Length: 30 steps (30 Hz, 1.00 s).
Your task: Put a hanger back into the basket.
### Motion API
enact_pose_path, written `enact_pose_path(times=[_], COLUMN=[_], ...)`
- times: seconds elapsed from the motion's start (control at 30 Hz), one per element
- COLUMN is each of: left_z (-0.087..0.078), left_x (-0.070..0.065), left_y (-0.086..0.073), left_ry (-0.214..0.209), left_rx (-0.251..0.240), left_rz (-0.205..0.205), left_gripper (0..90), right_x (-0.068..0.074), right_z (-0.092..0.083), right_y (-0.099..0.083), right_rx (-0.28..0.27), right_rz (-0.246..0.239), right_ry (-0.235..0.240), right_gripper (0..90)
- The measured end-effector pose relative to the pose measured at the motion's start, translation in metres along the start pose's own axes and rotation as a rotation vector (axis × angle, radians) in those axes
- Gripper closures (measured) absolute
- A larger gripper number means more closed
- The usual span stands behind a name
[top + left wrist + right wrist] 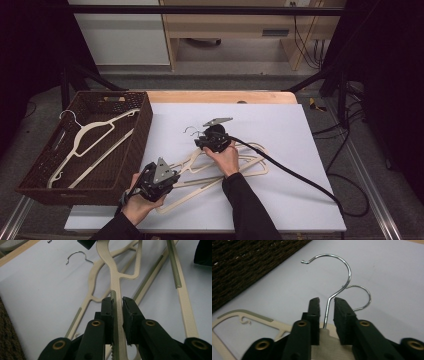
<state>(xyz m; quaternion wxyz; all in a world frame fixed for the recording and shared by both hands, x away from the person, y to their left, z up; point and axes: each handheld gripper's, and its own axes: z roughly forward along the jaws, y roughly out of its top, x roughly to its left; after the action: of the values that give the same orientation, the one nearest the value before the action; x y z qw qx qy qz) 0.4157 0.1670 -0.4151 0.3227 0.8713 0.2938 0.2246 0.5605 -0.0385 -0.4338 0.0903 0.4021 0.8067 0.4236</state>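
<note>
My left hand-held gripper pinches a cream hanger's arm on the white worktop. My right hand-held gripper has its jaws nearly together about that hanger's wire hook, apparently gripping it, beside the wicker basket.

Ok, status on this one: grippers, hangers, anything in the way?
Left gripper shut on a hanger arm. Right gripper astride the wire hook, at the neck. Hangers piled, arms crossing. Basket close beside them.
</note>
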Motion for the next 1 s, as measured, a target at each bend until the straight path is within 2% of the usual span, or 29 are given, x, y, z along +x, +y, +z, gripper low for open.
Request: enact_pose_path(times=[0.1,0.17,0.2,0.23,0.27,0.3,0.37,0.4,0.47,0.57,0.6,0.63,0.67,0.7,0.83,0.93,1.0], left_z=[0.001,0.003,0.003,0.005,0.007,0.008,0.009,0.008,0.007,0.006,0.008,0.009,0.012,0.014,0.027,0.038,0.043], left_x=[0.000,-0.002,-0.001,-0.002,-0.003,-0.003,-0.003,-0.002,-0.001,0.006,0.010,0.012,0.013,0.016,0.021,0.021,0.020], left_y=[-0.001,-0.001,-0.002,-0.002,-0.003,-0.003,-0.002,-0.002,-0.001,0.005,0.011,0.012,0.015,0.018,0.029,0.035,0.038], left_ry=[-0.007,-0.011,-0.024,-0.035,-0.048,-0.032,-0.047,-0.050,-0.084,-0.101,-0.135,-0.142,-0.168,-0.161,-0.187,-0.212,-0.226], left_rx=[-0.001,-0.011,0.007,-0.007,-0.003,-0.001,-0.011,-0.016,-0.040,-0.068,-0.082,-0.088,-0.089,-0.091,-0.094,-0.087,-0.081], left_rz=[-0.001,-0.021,0.001,-0.026,-0.035,-0.020,-0.018,-0.010,-0.050,-0.080,-0.104,-0.107,-0.125,-0.125,-0.150,-0.159,-0.167], left_gripper=[79.3,79.1,79.0,78.5,78.0,77.5,76.4,74.0,66.7,54.4,49.7,44.3,42.4,40.7,39.4,43.0,48.5], right_x=[0.001,0.002,0.004,0.005,0.005,0.006,0.009,0.010,0.013,0.015,0.016,0.018,0.018,0.018,0.019,0.020,0.020], right_z=[-0.002,-0.004,-0.005,-0.007,-0.009,-0.012,-0.016,-0.017,-0.021,-0.026,-0.028,-0.032,-0.033,-0.035,-0.043,-0.050,-0.055], right_y=[0.000,0.000,0.000,0.000,0.001,0.001,0.002,0.001,0.000,-0.002,-0.002,-0.003,-0.003,-0.004,-0.005,-0.007,-0.009], right_rx=[0.003,0.000,0.000,-0.006,-0.018,-0.031,-0.045,-0.048,-0.056,-0.080,-0.085,-0.098,-0.100,-0.108,-0.136,-0.155,-0.164], right_rz=[0.019,0.022,0.032,0.041,0.048,0.053,0.048,0.046,0.043,0.038,0.035,0.025,0.019,0.012,-0.016,-0.026,-0.036], right_ry=[0.000,-0.009,-0.017,-0.021,-0.024,-0.019,-0.025,-0.027,-0.034,-0.027,-0.022,-0.018,-0.014,-0.009,0.004,0.016,0.023], right_gripper=[83.1,83.8,84.9,86.5,88.7,89.0,89.2,89.3,89.3,89.3,89.3,89.3,89.2,89.2,89.1,89.1,89.0])
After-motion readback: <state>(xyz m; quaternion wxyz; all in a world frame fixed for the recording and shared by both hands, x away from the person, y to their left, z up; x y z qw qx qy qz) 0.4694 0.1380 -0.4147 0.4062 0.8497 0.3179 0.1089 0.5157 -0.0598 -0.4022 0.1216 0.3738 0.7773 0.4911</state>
